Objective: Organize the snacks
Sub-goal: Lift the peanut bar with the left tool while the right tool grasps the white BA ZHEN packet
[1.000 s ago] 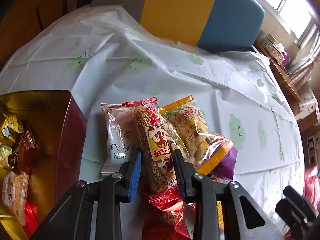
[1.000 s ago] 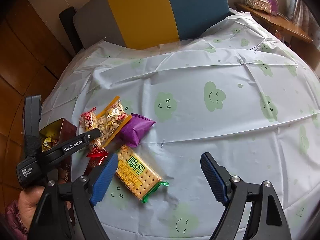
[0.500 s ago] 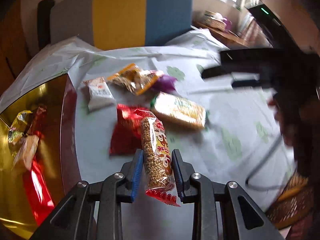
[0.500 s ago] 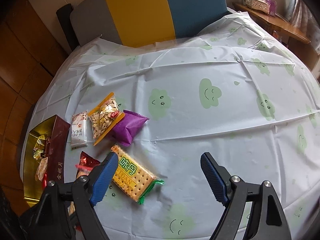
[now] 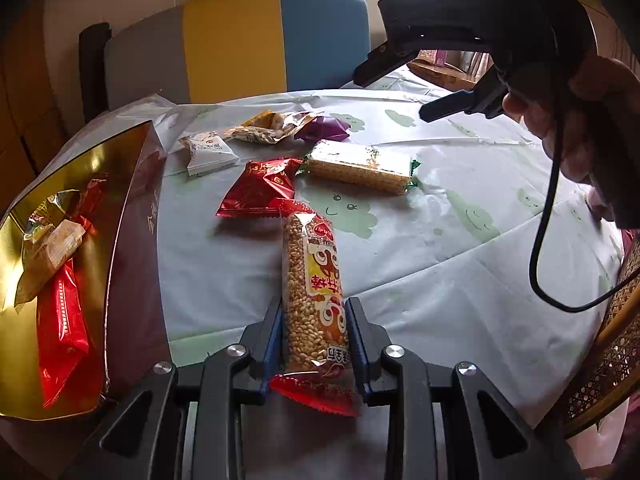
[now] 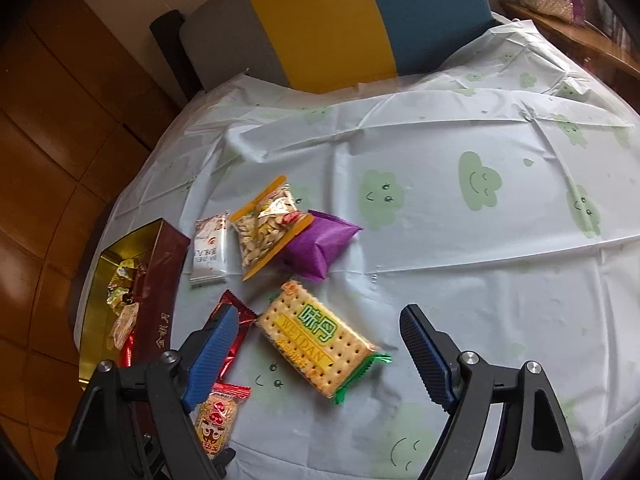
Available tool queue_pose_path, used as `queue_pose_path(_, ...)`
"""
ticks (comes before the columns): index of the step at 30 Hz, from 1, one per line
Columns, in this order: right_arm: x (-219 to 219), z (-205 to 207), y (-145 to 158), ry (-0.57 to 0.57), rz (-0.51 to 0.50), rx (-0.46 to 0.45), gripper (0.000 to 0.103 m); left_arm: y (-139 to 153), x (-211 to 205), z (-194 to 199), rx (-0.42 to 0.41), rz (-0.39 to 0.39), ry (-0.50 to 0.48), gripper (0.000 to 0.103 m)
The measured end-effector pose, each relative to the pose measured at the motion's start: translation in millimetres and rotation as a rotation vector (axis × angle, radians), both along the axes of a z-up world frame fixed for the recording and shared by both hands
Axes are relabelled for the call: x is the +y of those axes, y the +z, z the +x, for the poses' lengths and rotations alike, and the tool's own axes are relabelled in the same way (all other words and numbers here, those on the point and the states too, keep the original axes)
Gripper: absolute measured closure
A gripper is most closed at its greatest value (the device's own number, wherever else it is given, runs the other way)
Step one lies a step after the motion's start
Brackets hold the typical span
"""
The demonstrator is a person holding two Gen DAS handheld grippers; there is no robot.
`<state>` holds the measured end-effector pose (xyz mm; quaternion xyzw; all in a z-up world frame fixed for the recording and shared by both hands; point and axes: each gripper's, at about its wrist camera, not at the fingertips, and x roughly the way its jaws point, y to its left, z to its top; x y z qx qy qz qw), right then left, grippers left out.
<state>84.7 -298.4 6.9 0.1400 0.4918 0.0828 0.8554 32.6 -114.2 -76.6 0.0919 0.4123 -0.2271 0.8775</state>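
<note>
The open gold-lined box (image 5: 132, 216) sits at the far left of the surface (image 5: 440, 280), a few wrapped snacks already inside. It lies directly left of the left tool (image 5: 314, 334), which pinches the puffed-grain bar (image 5: 312, 280) near its lower end. The bar's long axis runs straight ahead along the fingers, parallel to the box's red side wall, so I judge the coming move to be a short sideways carry to the left over that wall. The left tool is by far the nearer one to the box.

Farther right, still loose on the surface, lie the red packet (image 5: 260, 188), the white sachet (image 5: 208, 152), the nut bag (image 5: 268, 128), the purple pouch (image 5: 322, 130) and the cracker pack (image 6: 318, 340). The right tool (image 6: 320, 360) hovers spread wide above the cracker pack, gripping nothing.

A second ago the bar lay among the other snacks with the left tool's fingers just around it; now it is lifted clear and drawn nearer, and the box shows more of its interior.
</note>
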Motion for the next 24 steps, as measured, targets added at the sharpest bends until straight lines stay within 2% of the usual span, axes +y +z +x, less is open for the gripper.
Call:
queue_pose_path(6, 40, 15, -3, 0.119, 0.001, 0.044, 0.031, -1, 2, -4, -0.017, -0.026, -0.006, 0.073)
queue_pose_path(11, 89, 48, -12, 0.209, 0.025, 0.086, 0.031, -1, 3, -6, -0.030, -0.034, -0.014, 0.073)
queue_pose_path(15, 120, 78, -24, 0.209, -0.033, 0.095, 0.031, -2, 6, -7, -0.035, -0.053, -0.013, 0.073)
queue_pose_path(24, 141, 125, -47, 0.215, -0.074, 0.158, 0.031, -2, 11, -7, -0.027, -0.086, -0.015, 0.073)
